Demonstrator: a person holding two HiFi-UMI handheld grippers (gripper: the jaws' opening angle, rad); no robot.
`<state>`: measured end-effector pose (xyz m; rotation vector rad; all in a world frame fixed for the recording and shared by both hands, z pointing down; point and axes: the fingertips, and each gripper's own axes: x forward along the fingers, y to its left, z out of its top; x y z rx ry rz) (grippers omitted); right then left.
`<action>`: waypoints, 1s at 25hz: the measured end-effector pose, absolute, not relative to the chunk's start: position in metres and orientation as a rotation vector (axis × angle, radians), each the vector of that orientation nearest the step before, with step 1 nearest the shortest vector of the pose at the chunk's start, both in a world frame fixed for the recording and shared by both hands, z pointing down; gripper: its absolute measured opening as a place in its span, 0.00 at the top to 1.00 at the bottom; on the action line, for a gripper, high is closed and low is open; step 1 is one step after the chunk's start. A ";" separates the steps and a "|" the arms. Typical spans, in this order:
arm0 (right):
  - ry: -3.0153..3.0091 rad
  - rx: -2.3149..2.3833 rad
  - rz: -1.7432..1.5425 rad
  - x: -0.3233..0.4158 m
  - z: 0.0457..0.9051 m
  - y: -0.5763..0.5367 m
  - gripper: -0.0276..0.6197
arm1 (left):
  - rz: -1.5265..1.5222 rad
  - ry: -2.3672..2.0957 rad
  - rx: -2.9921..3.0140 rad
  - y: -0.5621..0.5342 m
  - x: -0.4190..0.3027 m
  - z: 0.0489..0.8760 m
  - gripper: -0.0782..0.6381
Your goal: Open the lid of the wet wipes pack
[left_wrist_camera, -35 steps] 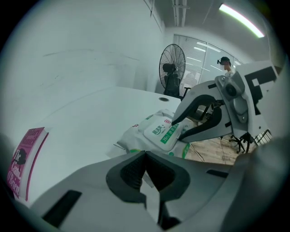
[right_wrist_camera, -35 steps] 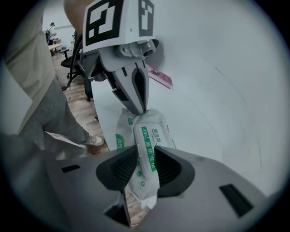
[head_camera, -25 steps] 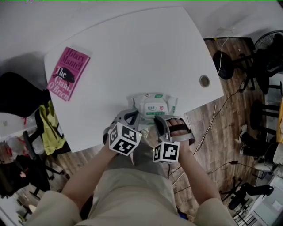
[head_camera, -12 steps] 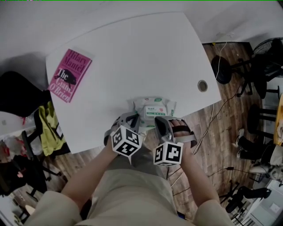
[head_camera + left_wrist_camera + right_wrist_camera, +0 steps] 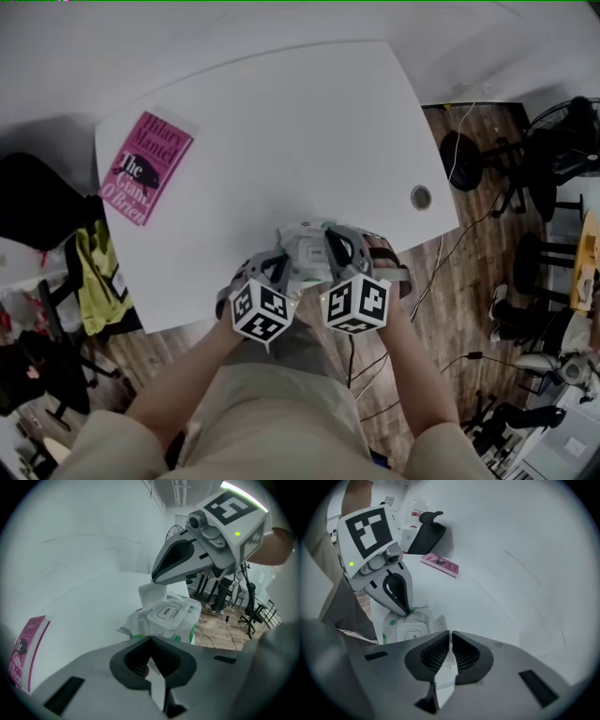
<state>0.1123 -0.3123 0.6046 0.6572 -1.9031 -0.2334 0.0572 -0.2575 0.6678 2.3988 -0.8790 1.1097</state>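
The wet wipes pack (image 5: 305, 246) lies near the front edge of the white table (image 5: 281, 122). Its lid marked OPEN (image 5: 166, 612) lies flat and closed. My left gripper (image 5: 283, 266) (image 5: 151, 641) is shut on the pack's near edge; the right gripper view shows its tip (image 5: 408, 612) on that edge. My right gripper (image 5: 330, 246) (image 5: 450, 637) is above the pack, shut on a thin white flap (image 5: 152, 592) of it, which stands up. Its jaws have just been closing, then opening slightly, with the flap between them.
A pink book (image 5: 145, 167) lies at the table's far left. A round cable hole (image 5: 421, 197) is near the right edge. A black chair (image 5: 37, 202) stands at the left. Office chairs (image 5: 553, 141) and cables are on the wooden floor to the right.
My right gripper has risen and moved left, from beside the pack's near right corner to over the pack, lifting a white flap. My left gripper has stayed on the near edge.
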 end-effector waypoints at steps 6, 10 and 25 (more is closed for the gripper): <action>-1.983 0.723 -0.078 0.115 0.621 -0.345 0.88 | 1.055 -0.850 2.399 -0.259 0.058 0.668 0.86; -1.966 0.716 -0.008 0.118 0.646 -0.353 0.91 | 1.013 -0.850 2.384 -0.259 0.057 0.667 0.86; -1.958 0.756 0.132 0.126 0.647 -0.357 0.92 | 0.829 -0.857 2.177 -0.263 0.045 0.661 0.86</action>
